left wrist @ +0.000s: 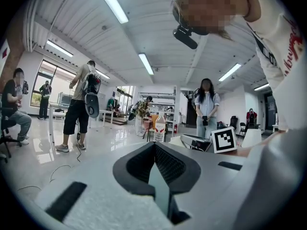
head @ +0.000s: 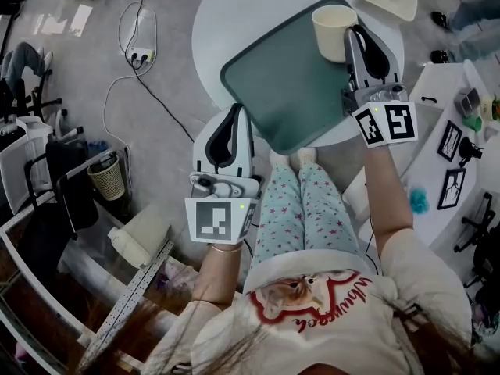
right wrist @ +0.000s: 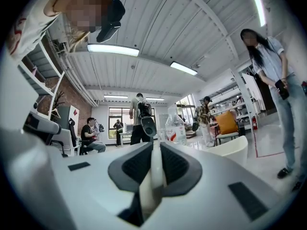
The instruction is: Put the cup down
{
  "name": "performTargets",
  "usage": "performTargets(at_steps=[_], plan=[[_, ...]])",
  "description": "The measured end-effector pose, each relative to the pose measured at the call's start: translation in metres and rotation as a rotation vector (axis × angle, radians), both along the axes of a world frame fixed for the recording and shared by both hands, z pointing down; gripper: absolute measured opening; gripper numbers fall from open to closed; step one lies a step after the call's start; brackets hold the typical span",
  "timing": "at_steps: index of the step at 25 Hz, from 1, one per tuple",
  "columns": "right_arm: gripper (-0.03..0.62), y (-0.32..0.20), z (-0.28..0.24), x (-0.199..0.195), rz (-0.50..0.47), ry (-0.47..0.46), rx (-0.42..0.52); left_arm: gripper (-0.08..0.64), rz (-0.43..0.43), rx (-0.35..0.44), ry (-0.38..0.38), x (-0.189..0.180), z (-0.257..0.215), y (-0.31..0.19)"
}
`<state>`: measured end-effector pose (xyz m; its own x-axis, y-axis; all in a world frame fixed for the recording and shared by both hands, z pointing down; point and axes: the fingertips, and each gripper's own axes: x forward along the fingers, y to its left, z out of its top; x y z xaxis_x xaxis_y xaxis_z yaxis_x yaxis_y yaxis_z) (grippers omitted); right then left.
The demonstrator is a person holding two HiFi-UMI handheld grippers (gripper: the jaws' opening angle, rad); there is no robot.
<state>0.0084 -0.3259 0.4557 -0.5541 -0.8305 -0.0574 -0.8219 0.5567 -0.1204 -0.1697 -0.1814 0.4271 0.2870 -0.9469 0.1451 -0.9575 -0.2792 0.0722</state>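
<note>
Right gripper (head: 352, 33) pinches cup (head: 330, 33) — tray (head: 289, 88) edge.

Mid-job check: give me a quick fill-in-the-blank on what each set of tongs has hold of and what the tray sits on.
1. The right tongs are shut on the thin wall of the cream ____.
2. The left tongs are shut on the edge of the ____ tray.
3. The tray lies on a white table whose top is ____ in shape.

Missing words: cup; green; round.
</note>
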Motion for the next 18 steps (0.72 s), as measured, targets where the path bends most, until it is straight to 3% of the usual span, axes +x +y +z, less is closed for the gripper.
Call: performTargets(at_steps=[18], plan=[[0.062, 0.051, 0.009, 0.012, 0.058, -0.005, 0.020, 0.015, 0.035, -0.011, 0.015, 0.007, 0.000, 0.009]])
